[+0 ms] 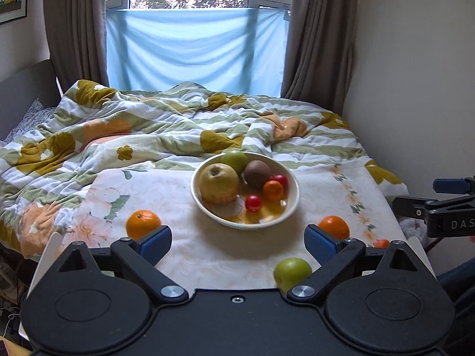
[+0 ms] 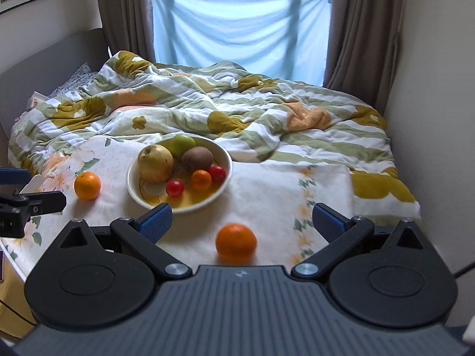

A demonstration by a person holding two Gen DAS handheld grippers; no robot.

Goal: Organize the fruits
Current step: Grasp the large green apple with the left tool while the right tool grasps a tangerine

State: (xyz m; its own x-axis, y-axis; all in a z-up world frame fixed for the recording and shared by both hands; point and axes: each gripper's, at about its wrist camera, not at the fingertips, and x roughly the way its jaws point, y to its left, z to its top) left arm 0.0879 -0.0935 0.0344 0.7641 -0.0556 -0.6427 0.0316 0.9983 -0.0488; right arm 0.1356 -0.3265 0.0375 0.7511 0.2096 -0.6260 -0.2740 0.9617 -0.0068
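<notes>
The bowl (image 1: 292, 204) of fruit was found upright on the floral cloth (image 1: 184, 255) on the bed. The yellow apple (image 1: 219, 182) inside was seen stem-end up. Both the left gripper (image 1: 237, 241) and right gripper (image 2: 242, 222) were held empty, jaws apart; loose oranges (image 2: 236, 241) were noted around.

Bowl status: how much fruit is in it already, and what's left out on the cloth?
Done: the bowl holds a yellow apple, green apple, kiwi, small orange and two red fruits.
In hand: nothing; left gripper and right gripper are open.
Left: two oranges and a green apple; a small orange fruit at the cloth's right edge is barely visible.
</notes>
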